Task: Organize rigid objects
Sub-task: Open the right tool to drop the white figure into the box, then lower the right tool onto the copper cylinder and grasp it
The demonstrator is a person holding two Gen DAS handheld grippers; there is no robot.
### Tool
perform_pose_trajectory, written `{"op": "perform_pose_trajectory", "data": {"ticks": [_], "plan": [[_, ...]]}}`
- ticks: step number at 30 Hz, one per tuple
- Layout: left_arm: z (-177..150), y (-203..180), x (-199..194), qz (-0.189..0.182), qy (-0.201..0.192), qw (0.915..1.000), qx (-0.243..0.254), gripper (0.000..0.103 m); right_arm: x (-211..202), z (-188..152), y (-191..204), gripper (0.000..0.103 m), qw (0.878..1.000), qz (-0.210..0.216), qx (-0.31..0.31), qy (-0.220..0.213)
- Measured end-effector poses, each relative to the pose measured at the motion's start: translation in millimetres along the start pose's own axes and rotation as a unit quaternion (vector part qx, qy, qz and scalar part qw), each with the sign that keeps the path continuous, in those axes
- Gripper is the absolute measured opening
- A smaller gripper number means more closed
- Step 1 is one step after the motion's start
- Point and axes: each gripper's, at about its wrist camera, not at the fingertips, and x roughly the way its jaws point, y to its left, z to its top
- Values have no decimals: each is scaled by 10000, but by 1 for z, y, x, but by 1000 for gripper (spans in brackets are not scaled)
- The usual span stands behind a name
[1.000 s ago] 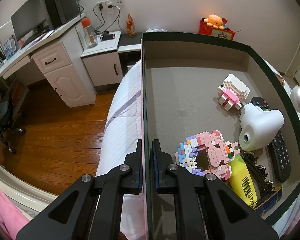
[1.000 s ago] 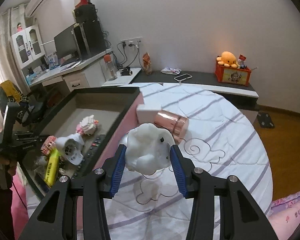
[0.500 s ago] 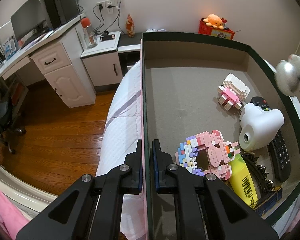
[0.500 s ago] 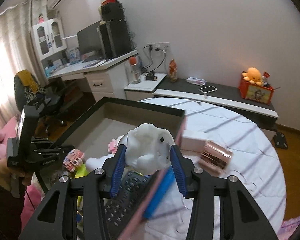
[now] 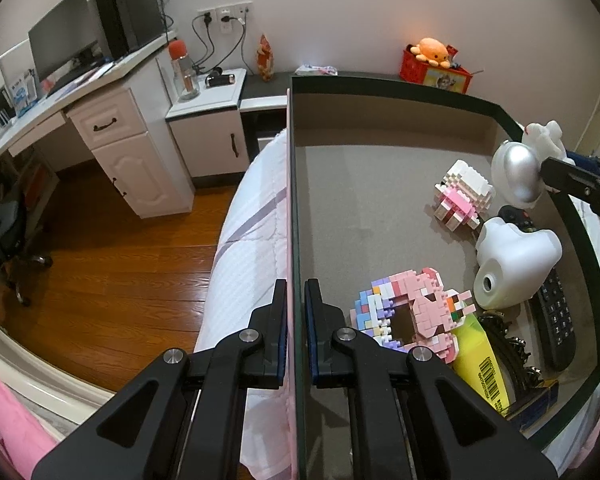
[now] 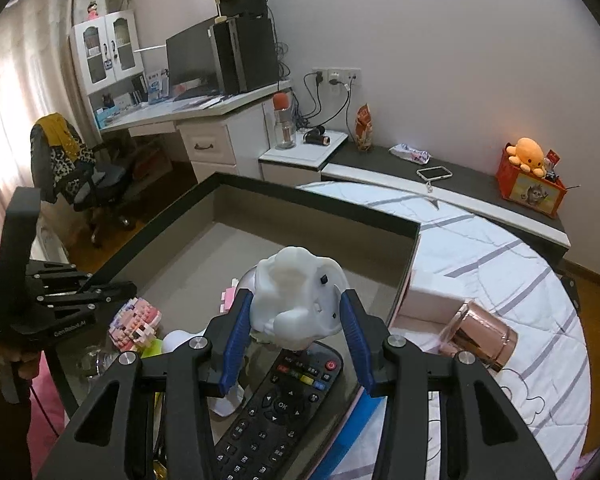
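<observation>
My left gripper (image 5: 296, 300) is shut on the left wall of a dark-rimmed box (image 5: 380, 82) that lies on the bed. My right gripper (image 6: 294, 320) is shut on a white lumpy toy (image 6: 300, 296) and holds it above the box (image 6: 300, 196), over a black remote (image 6: 284, 404). In the left wrist view that toy (image 5: 518, 172), with its silver underside, hangs over the right rim. Inside the box lie a white-and-pink brick figure (image 5: 462, 196), a similar white toy (image 5: 516, 268), a pastel brick frame (image 5: 408, 316), the remote (image 5: 554, 320) and a yellow pack (image 5: 484, 364).
A rose-gold cup (image 6: 480, 336) and a small white box (image 6: 428, 300) lie on the striped bedcover just right of the box. The far half of the box floor (image 5: 360, 184) is bare. A desk, a cabinet and wooden floor lie beyond the bed.
My right gripper has carried the white toy left from above the bedcover to above the box, and it now shows at the right edge of the left wrist view. The left gripper has not moved.
</observation>
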Motion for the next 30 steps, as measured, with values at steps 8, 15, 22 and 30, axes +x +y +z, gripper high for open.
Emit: {"op": "perform_pose_trajectory", "data": {"ticks": [8, 15, 22, 30], "plan": [[0, 3, -6, 8, -43, 10000, 3, 8, 3, -1, -7, 48, 9999, -81, 61, -113], [0, 2, -14, 16, -125, 9999, 54, 8, -7, -1, -10, 67, 9992, -32, 229, -312], [-1, 3, -18, 29, -131, 9999, 67, 8, -46, -4, -30, 77, 9967, -176, 490, -623], [-3, 0, -23, 73, -117, 9998, 124, 8, -70, -28, -83, 78, 9905, -776, 999, -537]]}}
